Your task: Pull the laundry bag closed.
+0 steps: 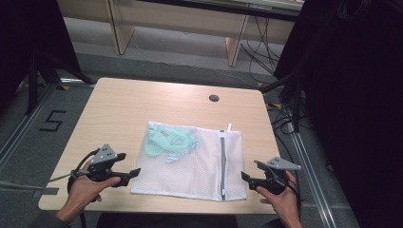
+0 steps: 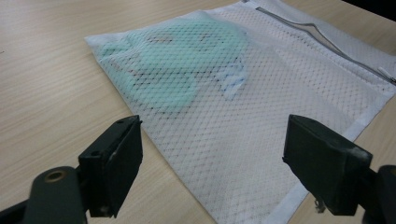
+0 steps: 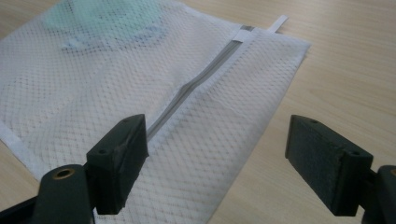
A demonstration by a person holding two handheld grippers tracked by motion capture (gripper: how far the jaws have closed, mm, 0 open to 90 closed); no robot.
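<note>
A white mesh laundry bag (image 1: 195,161) lies flat on the wooden table (image 1: 123,109), with a mint-green garment (image 1: 168,141) inside its far left part. A grey zipper (image 1: 222,164) runs along the bag's right side. My left gripper (image 1: 129,166) rests open just left of the bag's near left corner, nothing between its jaws. My right gripper (image 1: 251,172) is open beside the bag's near right corner. In the left gripper view the bag (image 2: 243,112) and garment (image 2: 177,60) lie ahead of the gripper (image 2: 212,158). In the right gripper view the zipper (image 3: 196,88) runs ahead of the gripper (image 3: 215,158).
A dark round grommet (image 1: 214,98) sits in the table near its far edge. A wooden shelf unit (image 1: 180,23) stands beyond the table, with cables (image 1: 261,52) on the floor at the right. Dark curtains flank both sides.
</note>
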